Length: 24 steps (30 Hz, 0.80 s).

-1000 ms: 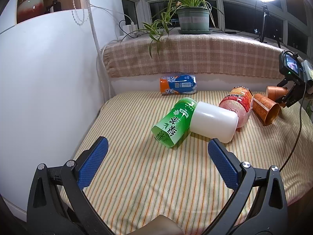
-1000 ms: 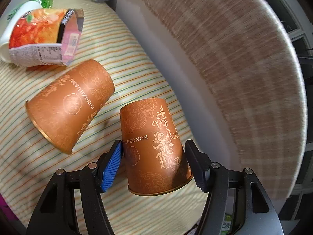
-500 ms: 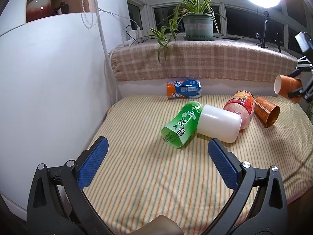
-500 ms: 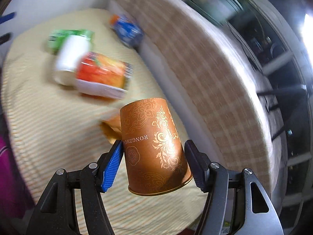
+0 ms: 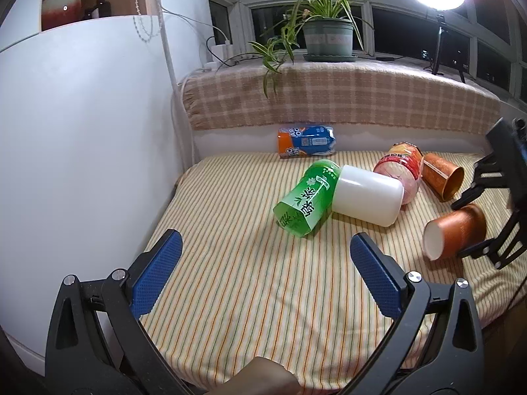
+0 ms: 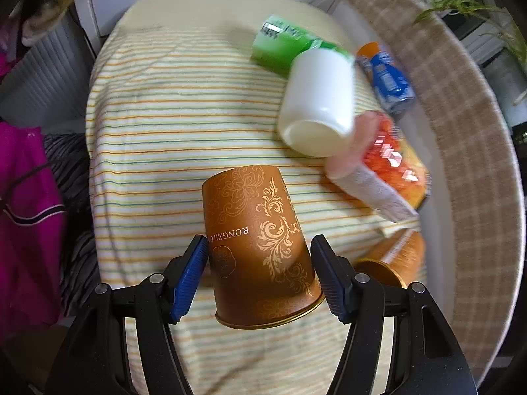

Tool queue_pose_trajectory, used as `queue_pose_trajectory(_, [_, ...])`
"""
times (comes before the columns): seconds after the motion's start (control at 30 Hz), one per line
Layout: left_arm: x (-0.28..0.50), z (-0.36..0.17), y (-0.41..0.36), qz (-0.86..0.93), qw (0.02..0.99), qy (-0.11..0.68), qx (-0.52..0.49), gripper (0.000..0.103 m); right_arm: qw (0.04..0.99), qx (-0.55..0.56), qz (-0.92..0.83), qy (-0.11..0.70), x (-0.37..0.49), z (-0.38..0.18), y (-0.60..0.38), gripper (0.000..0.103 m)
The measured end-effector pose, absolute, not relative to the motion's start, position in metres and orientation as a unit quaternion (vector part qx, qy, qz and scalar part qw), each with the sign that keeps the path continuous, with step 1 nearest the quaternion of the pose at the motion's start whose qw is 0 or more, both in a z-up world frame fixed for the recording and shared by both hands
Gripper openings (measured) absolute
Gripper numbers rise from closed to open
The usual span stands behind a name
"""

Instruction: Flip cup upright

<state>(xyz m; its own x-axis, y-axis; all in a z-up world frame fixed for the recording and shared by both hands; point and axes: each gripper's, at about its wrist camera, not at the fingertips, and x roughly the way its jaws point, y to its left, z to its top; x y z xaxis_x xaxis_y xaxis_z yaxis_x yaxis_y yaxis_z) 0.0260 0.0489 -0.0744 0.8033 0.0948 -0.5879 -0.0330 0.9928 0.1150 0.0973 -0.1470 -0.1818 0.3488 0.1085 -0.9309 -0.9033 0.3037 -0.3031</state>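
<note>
Striped orange-and-green cloth [image 5: 250, 283] under a plaid-covered window ledge [image 5: 329, 98], strewn with tipped cups; one is in transit.

Within the last second the right gripper [image 6: 258, 276], clamped on the ornate copper-brown paper cup [image 6: 260, 247], carried it from the back edge over mid-table; it's sideways, unflipped. Left gripper [image 5: 263, 276] hangs wide, empty.

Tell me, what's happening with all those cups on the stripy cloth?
Someone is turning tipped-over cups the right way up. The right gripper is squeezing a brown paper cup and holding it in the air over the striped cloth, turned sideways. The left gripper is open and holds nothing. A green cup, a white cup, a red-labelled cup and another brown cup lie on their sides.
</note>
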Motion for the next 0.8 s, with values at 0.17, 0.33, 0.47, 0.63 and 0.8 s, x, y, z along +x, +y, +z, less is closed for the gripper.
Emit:
queue_pose_trajectory(0.17, [0.032,-0.076,0.046,0.010,0.945,0.322,0.058,0.103,0.676,-0.451,0.376,0.445,0.102,-0.192,-0.142,0.066])
queue_pose_trajectory(0.33, [0.043,-0.071,0.033,-0.043,0.941,0.327,0.078,0.103,0.693,-0.423,0.378,0.446,0.109,-0.182,-0.145,0.073])
queue_pose_trajectory(0.47, [0.053,-0.064,0.009,-0.100,0.933,0.326,0.117,0.103,0.723,-0.381,0.379,0.433,0.103,-0.161,-0.156,0.073])
queue_pose_trajectory(0.63, [0.066,-0.065,-0.043,-0.220,0.896,0.339,0.182,0.103,0.791,-0.283,0.341,0.422,0.084,-0.140,-0.196,0.073])
queue_pose_trajectory(0.8, [0.080,-0.079,-0.100,-0.311,0.842,0.363,0.251,0.103,0.845,-0.164,0.286,0.422,0.040,-0.144,-0.249,0.073])
